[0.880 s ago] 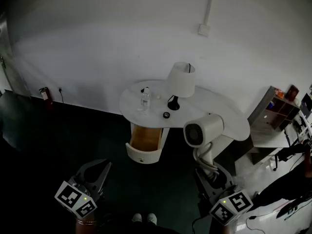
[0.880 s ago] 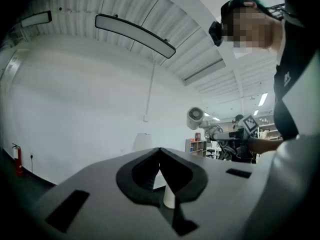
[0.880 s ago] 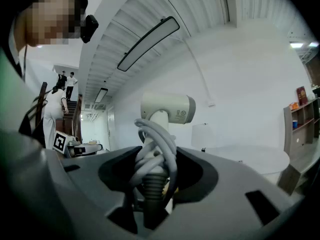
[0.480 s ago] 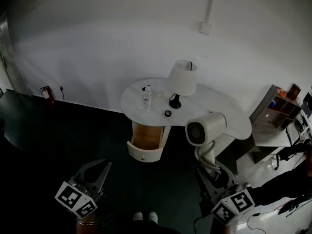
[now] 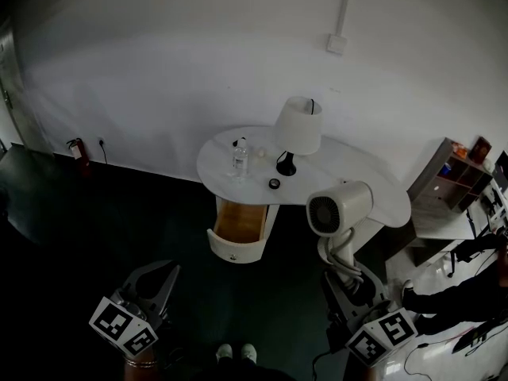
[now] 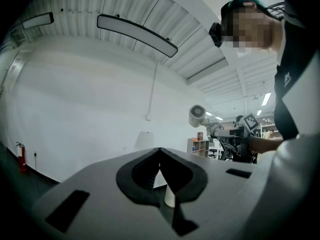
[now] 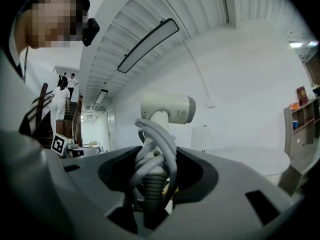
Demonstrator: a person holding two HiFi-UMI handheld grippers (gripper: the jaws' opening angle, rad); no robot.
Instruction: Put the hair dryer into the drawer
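Head view: the hair dryer (image 5: 340,207) rides high in the right gripper (image 5: 343,280), off to the right of the open drawer (image 5: 234,251) under the round table (image 5: 373,185), well apart from it. The left gripper (image 5: 163,275) hangs low and out of play. Left gripper view: jaws pressed together, nothing between them. Right gripper view: jaws pinch the dryer's handle, with the cord wound round it. So the pickup looks done and the drawer's ready; carrying it over and setting it inside is all still to come.
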